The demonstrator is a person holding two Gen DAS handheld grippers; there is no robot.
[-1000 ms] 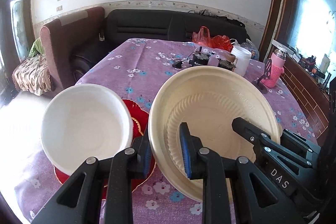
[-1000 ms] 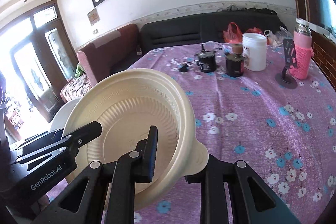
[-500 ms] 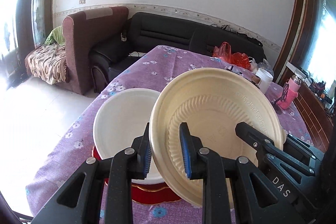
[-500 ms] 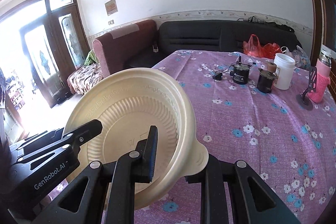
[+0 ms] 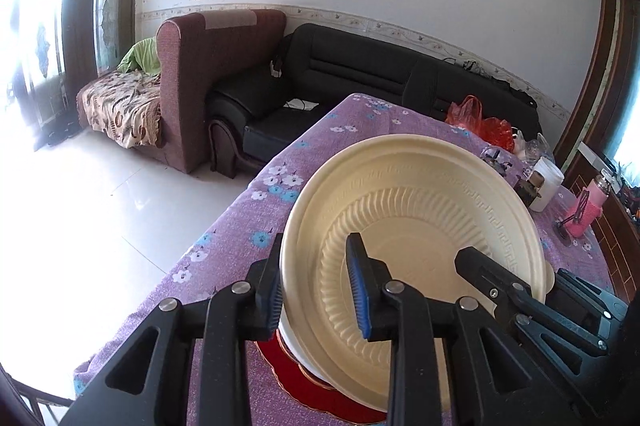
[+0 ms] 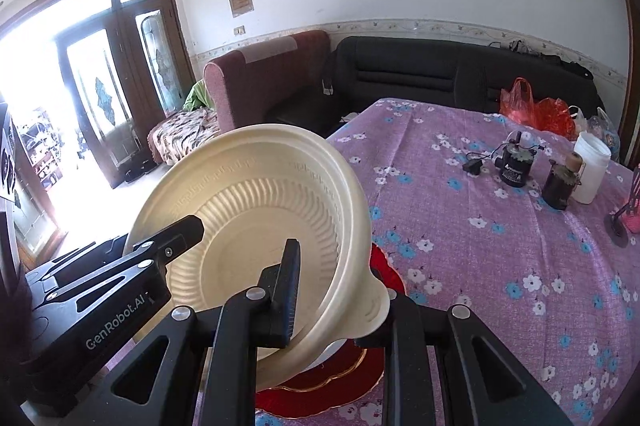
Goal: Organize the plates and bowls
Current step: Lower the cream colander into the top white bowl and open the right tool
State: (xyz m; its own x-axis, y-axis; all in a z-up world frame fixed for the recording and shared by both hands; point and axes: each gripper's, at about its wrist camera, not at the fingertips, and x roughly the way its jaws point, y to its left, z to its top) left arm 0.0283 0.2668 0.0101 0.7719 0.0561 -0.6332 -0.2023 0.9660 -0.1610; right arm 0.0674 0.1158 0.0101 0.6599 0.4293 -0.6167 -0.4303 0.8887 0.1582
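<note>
My left gripper [image 5: 316,290] is clamped on the near left rim of the cream bowl [image 5: 416,226], one finger outside, one inside; my right gripper [image 6: 340,302] pinches the bowl's [image 6: 256,202] right rim by its lip tab; the bowl hangs tilted above the red plate [image 6: 352,370] at the near left edge of the purple floral tablecloth [image 6: 500,246]; a white jar [image 6: 592,166] stands far right.

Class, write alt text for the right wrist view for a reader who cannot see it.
Two black tools, right tool and left tool, grip opposite rims of a tilted cream bowl above a red plate on a purple floral tablecloth.
</note>
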